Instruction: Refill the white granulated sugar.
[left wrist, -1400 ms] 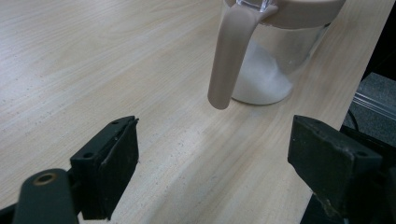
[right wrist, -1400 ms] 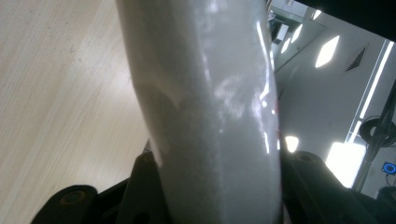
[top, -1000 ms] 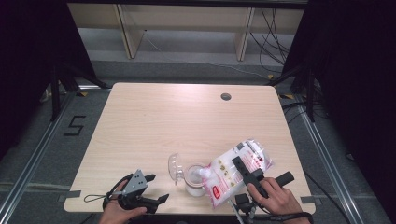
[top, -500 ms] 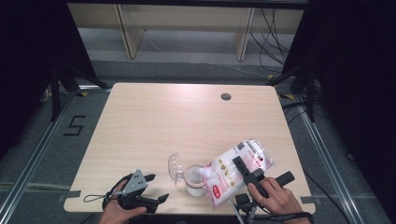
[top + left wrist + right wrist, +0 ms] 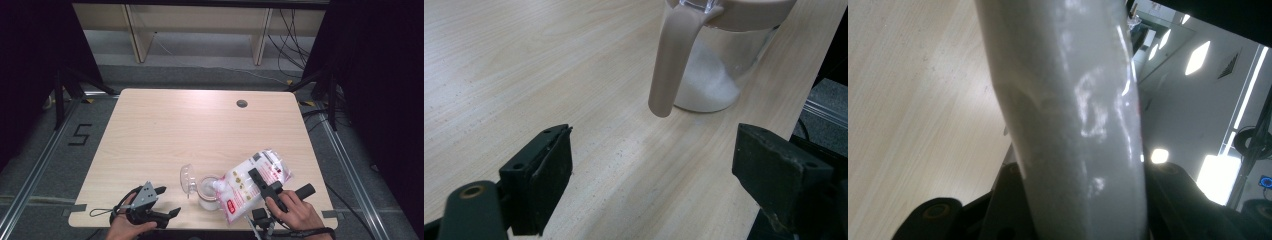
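Left of the clear jar (image 5: 209, 191), near the desk's (image 5: 200, 130) front edge, the left gripper (image 5: 159, 210) rests low in the person's left hand (image 5: 127, 227), its fingers (image 5: 544, 175) spread wide with nothing but bare wood between them. From the left gripper view, those fingers face the jar (image 5: 719, 60), which stands upright a little ahead with a heap of white granules in its bottom and a beige lid rim whose long tab (image 5: 671, 65) hangs down its side. Just beside the jar's left rim, a clear dome-shaped lid (image 5: 187, 177) tips outward. Over the jar's mouth leans a plastic bag (image 5: 250, 182) of white granules with red and white printing, its lower end tilted down into the opening and its upper end raised to the jar's right. Right of the jar, the right gripper (image 5: 257, 182) has its fingers clamped on that bag, the right hand (image 5: 292, 212) behind it; in the right gripper view the bag (image 5: 1073, 125) runs between the fingers (image 5: 1168, 200).
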Demonstrator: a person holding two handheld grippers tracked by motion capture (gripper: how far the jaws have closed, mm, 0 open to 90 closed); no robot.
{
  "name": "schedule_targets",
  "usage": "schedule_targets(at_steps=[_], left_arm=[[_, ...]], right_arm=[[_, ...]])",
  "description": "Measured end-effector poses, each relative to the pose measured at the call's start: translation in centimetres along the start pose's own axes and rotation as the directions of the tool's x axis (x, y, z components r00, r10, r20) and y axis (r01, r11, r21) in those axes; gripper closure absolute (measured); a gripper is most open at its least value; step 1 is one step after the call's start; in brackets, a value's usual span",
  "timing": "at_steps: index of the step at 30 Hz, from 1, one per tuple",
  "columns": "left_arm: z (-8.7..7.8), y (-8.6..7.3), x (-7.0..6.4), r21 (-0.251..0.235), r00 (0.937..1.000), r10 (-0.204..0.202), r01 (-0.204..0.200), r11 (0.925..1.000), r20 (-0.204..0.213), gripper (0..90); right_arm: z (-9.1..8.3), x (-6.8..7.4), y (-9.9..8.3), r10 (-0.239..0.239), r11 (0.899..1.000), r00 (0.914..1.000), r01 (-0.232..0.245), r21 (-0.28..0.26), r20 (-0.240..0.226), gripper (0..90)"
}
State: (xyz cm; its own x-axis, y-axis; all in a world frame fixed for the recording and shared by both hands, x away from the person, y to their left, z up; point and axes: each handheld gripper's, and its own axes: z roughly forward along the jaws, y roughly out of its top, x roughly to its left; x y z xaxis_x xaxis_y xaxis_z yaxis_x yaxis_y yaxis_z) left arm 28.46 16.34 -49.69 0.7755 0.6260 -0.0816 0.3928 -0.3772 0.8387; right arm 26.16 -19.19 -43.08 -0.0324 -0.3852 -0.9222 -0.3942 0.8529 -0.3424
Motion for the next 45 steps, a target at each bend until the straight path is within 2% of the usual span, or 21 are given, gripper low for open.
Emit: schedule_targets(at_steps=[3, 6, 7, 10, 12, 13, 16, 17, 23, 24, 25, 38, 42, 43, 45], left_arm=[[-0.02, 0.00, 0.00, -0.002, 1.0000, -0.001, 0.001, 1.0000, -0.001, 16.1], [-0.01, 0.00, 0.01, -0.001, 1.0000, 0.001, -0.001, 1.0000, 0.000, 16.2], [-0.02, 0.00, 0.00, 0.000, 1.0000, 0.001, -0.001, 1.0000, 0.000, 16.1], [-0.05, 0.00, -0.03, -0.001, 1.0000, -0.005, 0.005, 1.0000, -0.005, 16.1], [-0.05, 0.00, -0.03, -0.001, 1.0000, -0.006, 0.006, 1.0000, -0.007, 16.1], [-0.03, -0.01, -0.03, -0.002, 1.0000, -0.006, 0.006, 1.0000, -0.003, 16.1], [-0.04, -0.01, -0.02, -0.003, 1.0000, -0.006, 0.006, 1.0000, -0.003, 16.1], [-0.03, -0.02, 0.00, -0.004, 1.0000, -0.007, 0.007, 1.0000, -0.002, 16.2], [-0.03, -0.01, 0.01, -0.005, 1.0000, -0.006, 0.006, 1.0000, -0.003, 16.1], [-0.06, 0.00, 0.03, -0.002, 1.0000, -0.001, 0.001, 1.0000, -0.007, 16.1], [-0.06, 0.00, 0.05, 0.001, 0.9999, -0.001, 0.001, 1.0000, -0.011, 16.1], [0.00, -0.02, 0.01, -0.002, 1.0000, -0.006, 0.006, 1.0000, -0.005, 16.1], [-0.02, -0.02, 0.00, -0.002, 1.0000, -0.004, 0.004, 1.0000, -0.005, 16.1], [-0.05, 0.00, -0.02, -0.002, 0.9999, -0.005, 0.005, 1.0000, -0.010, 16.1], [-0.05, 0.00, -0.02, -0.002, 0.9999, -0.006, 0.006, 1.0000, -0.010, 16.1]], right_arm=[[-0.13, 0.13, -0.02, 0.026, 1.000, 0.9996, -0.026, 0.009, 0.006, 69.2], [-0.13, 0.12, -0.05, 0.028, 1.000, 0.9996, -0.028, 0.004, 0.003, 69.2], [-0.04, -0.03, -0.04, 0.009, 1.000, 0.9999, -0.009, -0.009, 0.008, 69.3], [-0.15, 0.15, -0.03, 0.023, 1.000, 0.9997, -0.023, -0.002, 0.003, 69.3], [-0.14, 0.07, -0.04, 0.015, 1.000, 0.9999, -0.015, -0.009, 0.001, 69.3], [-0.30, 0.16, -0.05, 0.037, 0.999, 0.9993, -0.037, 0.000, 0.001, 69.3], [-0.42, 0.11, -0.03, 0.030, 1.000, 0.9995, -0.030, -0.008, 0.001, 69.4], [-0.51, 0.22, -0.01, 0.044, 0.999, 0.9990, -0.044, -0.005, -0.001, 69.4], [-0.70, 0.25, 0.10, 0.041, 0.999, 0.9992, -0.041, -0.011, -0.007, 69.4], [-0.57, -0.06, 0.12, -0.005, 0.999, 1.0000, 0.005, -0.037, 0.001, 69.5], [-0.78, 0.23, 0.09, 0.039, 0.999, 0.9992, -0.039, -0.008, -0.006, 69.5], [-0.94, 0.05, -0.03, 0.039, 0.999, 0.9992, -0.039, -0.001, -0.002, 69.5], [-0.86, -0.05, -0.10, 0.024, 1.000, 0.9997, -0.024, -0.011, 0.005, 69.4], [-0.95, 0.16, -0.13, 0.047, 0.999, 0.9989, -0.047, 0.001, -0.002, 69.5], [-0.91, 0.16, -0.14, 0.046, 0.999, 0.9990, -0.046, 0.001, 0.001, 69.5]])
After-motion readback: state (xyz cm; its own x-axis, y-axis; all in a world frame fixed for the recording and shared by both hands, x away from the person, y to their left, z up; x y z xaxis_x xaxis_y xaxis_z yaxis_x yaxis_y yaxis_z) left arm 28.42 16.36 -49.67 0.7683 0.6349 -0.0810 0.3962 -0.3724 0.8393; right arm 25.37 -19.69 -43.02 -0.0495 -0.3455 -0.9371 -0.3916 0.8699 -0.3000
